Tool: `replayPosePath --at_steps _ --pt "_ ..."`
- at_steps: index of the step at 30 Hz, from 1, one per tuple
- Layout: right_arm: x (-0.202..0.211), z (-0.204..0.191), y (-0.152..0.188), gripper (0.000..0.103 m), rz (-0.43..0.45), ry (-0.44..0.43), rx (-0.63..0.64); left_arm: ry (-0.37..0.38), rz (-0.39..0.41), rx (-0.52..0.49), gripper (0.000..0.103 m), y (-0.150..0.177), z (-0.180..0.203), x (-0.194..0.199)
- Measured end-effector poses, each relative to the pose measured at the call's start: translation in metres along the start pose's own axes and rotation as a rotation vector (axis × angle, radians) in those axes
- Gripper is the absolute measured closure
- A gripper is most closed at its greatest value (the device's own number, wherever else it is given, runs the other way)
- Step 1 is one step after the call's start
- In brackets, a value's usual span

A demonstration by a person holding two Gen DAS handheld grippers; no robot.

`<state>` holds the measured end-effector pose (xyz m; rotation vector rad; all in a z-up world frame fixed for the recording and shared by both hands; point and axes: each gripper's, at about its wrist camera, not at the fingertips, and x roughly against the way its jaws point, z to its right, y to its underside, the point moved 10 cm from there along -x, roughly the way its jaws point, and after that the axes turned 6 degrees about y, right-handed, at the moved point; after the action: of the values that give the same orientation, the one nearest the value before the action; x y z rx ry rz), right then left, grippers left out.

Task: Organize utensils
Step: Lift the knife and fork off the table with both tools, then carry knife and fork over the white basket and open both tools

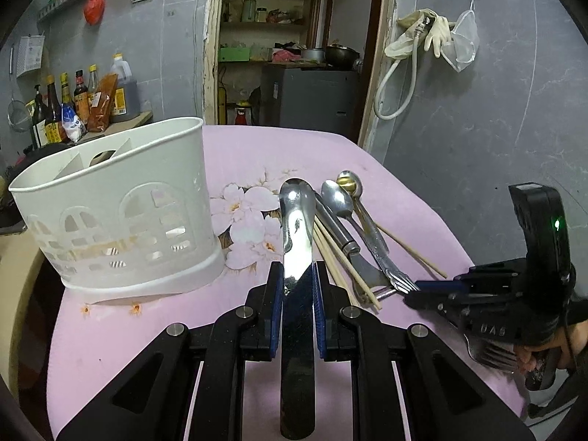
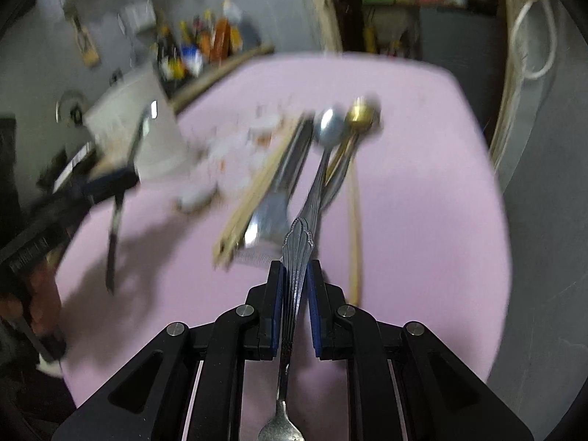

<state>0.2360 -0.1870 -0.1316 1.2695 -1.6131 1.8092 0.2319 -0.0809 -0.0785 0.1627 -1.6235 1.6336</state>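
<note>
On pink floral cloth, white caddy up-left of left gripper, clenched on a steel utensil running lengthwise ahead; right gripper, farther away, clamped on a fork beside loose cutlery.

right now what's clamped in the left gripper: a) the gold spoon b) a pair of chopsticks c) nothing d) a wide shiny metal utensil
d: in the left wrist view the left gripper has its blue pads pressed on a wide shiny metal utensil, while the chopsticks and gold spoon lie on the pink cloth.
</note>
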Motion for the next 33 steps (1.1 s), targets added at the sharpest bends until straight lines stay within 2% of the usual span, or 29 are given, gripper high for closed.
replayPosePath --at_steps 8,11,13,15,18,26,29,33 --pt "0.004 -0.009 0.011 0.090 -0.132 0.033 0.110 0.002 -0.021 0.002 0.091 0.006 0.000 -0.002" --pt "0.003 -0.011 0.013 0.090 -0.144 0.066 0.169 0.008 -0.024 0.005 0.091 0.007 0.000 -0.003" --pt "0.002 -0.013 0.013 0.096 -0.126 0.092 0.194 0.009 -0.016 0.008 0.091 0.007 -0.001 -0.001" --pt "0.005 -0.014 0.012 0.096 -0.098 0.098 0.201 0.008 0.010 0.015 0.091 0.005 -0.002 0.005" --pt "0.022 -0.015 0.003 0.096 0.009 0.073 0.141 0.002 0.052 0.030 0.091 0.001 -0.007 0.015" --pt "0.098 -0.040 -0.041 0.096 0.471 0.068 0.064 -0.019 0.220 0.064 0.091 -0.026 -0.013 0.051" --pt "0.113 -0.053 -0.070 0.096 0.584 0.042 0.054 -0.026 0.291 0.077 0.092 -0.048 -0.017 0.071" --pt "0.124 -0.070 -0.111 0.096 0.668 -0.004 0.071 -0.061 0.389 0.076 0.092 -0.082 -0.031 0.102"
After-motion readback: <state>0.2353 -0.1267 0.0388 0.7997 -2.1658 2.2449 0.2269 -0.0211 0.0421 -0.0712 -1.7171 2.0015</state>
